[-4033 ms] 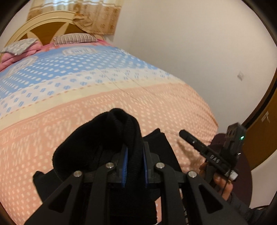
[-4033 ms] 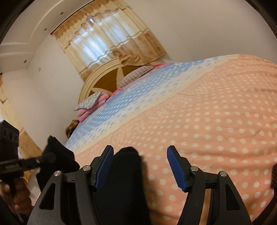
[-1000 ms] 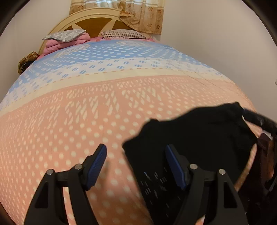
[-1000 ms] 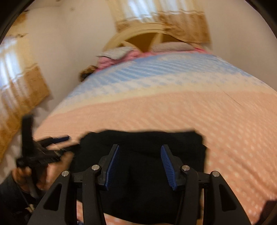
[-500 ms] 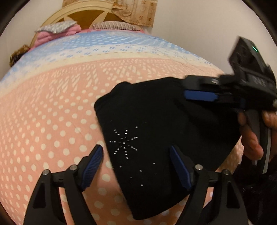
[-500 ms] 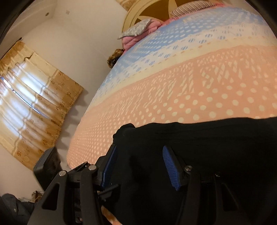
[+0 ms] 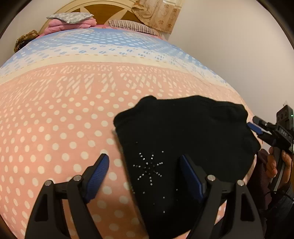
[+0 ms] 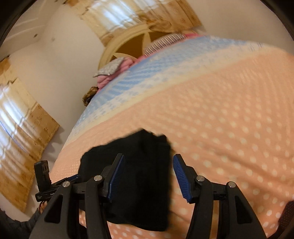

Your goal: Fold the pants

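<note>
We see one pair of black pants (image 7: 183, 139), folded into a compact bundle with a rhinestone star, lying near the foot edge of the bed (image 7: 55, 114) on its peach dotted cover, which turns blue toward the headboard (image 7: 102, 11). Two pillows (image 7: 69, 17) rest there. Our left gripper (image 7: 143, 172) stands wide apart, gripping nothing, over the bundle's edge. Our right gripper (image 8: 147, 174) is parted too, holding nothing. Two curtains (image 8: 20, 117) hang against white walls

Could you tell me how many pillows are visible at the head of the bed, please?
2: a grey pillow on the pink bedding at the left, and a striped pillow to its right by the headboard. Others may be hidden.
</note>
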{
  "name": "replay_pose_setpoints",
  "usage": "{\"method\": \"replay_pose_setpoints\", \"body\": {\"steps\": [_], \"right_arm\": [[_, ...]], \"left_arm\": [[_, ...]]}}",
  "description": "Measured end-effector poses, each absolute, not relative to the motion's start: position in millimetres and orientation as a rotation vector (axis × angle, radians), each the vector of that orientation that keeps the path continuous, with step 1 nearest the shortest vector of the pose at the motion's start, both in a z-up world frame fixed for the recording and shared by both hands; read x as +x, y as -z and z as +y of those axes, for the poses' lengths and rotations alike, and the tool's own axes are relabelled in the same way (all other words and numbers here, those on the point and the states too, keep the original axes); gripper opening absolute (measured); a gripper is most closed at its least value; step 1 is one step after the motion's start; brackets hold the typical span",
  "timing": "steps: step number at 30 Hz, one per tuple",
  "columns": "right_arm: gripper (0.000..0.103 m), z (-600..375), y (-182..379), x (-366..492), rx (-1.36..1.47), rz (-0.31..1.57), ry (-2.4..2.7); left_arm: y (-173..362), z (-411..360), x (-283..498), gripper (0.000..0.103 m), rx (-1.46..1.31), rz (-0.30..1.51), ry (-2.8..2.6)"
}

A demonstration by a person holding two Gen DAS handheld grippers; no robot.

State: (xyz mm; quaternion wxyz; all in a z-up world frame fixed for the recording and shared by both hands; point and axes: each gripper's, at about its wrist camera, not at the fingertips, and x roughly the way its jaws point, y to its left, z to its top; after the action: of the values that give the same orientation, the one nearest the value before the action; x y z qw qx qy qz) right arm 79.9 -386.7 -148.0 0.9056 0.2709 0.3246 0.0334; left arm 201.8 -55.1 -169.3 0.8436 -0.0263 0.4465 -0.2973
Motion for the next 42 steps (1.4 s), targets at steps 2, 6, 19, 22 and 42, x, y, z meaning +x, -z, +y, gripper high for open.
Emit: {"method": "replay_pose_setpoints", "body": {"steps": [2, 6, 19, 22, 42], "right_arm": [[0.056, -390, 162, 86, 0.583, 0.707, -0.082], [0.056, -392, 175, 87, 0.600, 0.707, -0.102], [0.049, -377, 192, 81, 0.700, 0.689, -0.251], [0.041, -379, 197, 80, 0.734, 0.675, -0.246], [0.030, -350, 147, 66, 0.603, 0.595, -0.270]], "left_arm": [[171, -59, 205, 0.082, -0.060, 0.942, 0.637], [175, -65, 209, 0.082, -0.064, 0.946, 0.648], [175, -68, 217, 0.075, -0.047, 0.929, 0.687], [175, -72, 214, 0.067, -0.031, 0.910, 0.699], [149, -62, 204, 0.015, 0.010, 0.809, 0.705]]}}
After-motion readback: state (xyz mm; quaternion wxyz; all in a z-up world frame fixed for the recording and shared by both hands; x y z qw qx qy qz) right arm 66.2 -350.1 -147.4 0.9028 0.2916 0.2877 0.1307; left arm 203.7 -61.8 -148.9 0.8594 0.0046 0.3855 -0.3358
